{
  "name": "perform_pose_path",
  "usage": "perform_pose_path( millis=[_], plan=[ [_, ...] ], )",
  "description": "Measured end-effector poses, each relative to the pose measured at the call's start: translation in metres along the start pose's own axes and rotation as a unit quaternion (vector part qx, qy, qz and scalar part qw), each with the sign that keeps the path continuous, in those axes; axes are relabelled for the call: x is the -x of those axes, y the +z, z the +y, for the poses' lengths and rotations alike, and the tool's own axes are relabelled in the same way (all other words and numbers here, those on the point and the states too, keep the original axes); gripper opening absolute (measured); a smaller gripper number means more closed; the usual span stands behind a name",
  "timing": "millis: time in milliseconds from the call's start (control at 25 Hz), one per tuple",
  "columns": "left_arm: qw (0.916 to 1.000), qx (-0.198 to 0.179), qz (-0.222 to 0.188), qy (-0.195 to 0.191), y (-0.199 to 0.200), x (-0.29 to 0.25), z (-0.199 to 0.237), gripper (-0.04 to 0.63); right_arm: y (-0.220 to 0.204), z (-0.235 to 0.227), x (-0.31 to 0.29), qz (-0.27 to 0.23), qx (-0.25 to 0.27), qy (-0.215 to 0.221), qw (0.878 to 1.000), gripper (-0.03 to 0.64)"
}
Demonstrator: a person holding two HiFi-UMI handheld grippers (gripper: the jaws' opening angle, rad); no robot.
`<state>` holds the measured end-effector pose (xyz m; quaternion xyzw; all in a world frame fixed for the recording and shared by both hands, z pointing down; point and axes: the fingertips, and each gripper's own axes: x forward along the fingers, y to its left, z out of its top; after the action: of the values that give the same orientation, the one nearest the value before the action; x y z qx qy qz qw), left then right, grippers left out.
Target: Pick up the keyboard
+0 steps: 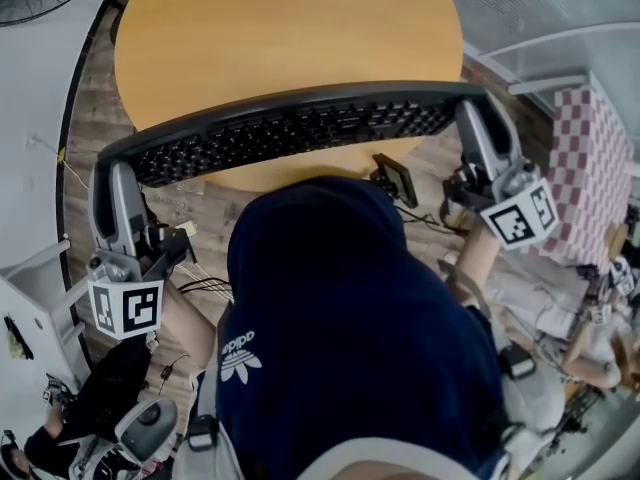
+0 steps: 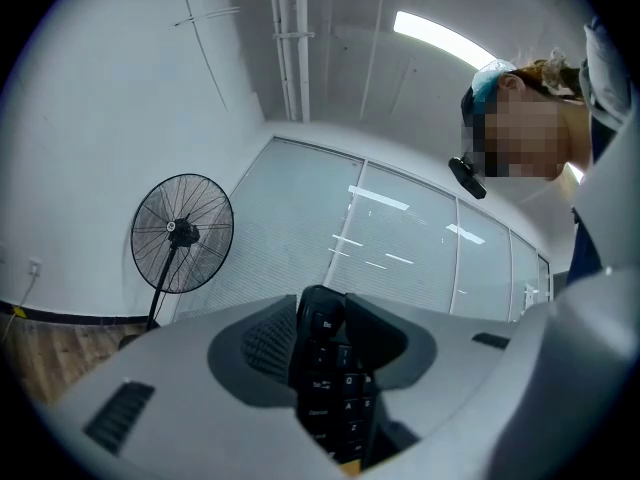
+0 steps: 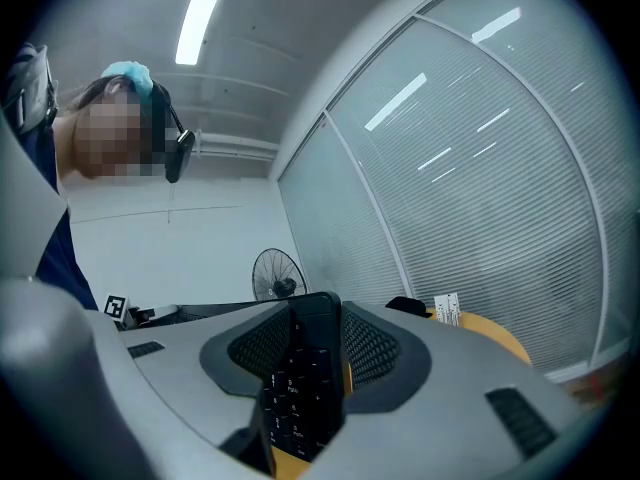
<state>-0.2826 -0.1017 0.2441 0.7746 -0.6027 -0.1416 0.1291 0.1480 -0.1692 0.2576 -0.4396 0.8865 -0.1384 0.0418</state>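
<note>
The keyboard (image 1: 290, 128) hung between the two grippers, one at each end, over the near edge of the round wooden desk (image 1: 280, 28), and it looked raised off the top. Its keys faced up toward the person in the dark blue hoodie (image 1: 350, 318) who held the tools.

The left gripper (image 1: 115, 168) had its fingers (image 2: 260, 343) pinching the left end. In the left gripper view the black keys (image 2: 335, 388) ran edge-on between the two ribbed pads. The right gripper (image 1: 475, 118) gripped the other end the same way, its fingers (image 3: 375, 348) pressed against the keyboard (image 3: 300, 378) on both sides.

A standing fan (image 2: 182, 232) stood by the white wall beyond the left end. A pink checked cloth (image 1: 590, 158) lay off to the person's right, well apart from the desk.
</note>
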Motion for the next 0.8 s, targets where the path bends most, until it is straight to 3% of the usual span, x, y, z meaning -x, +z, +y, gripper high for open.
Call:
perform_pose_path(
  millis=[800],
  plan=[
    [1.0, 0.0, 0.0, -0.003, -0.0036, -0.0015, 0.0012, 0.141, 0.0017, 0.0013, -0.0005, -0.003, 0.016, -0.007, 1.0, 0.152]
  ],
)
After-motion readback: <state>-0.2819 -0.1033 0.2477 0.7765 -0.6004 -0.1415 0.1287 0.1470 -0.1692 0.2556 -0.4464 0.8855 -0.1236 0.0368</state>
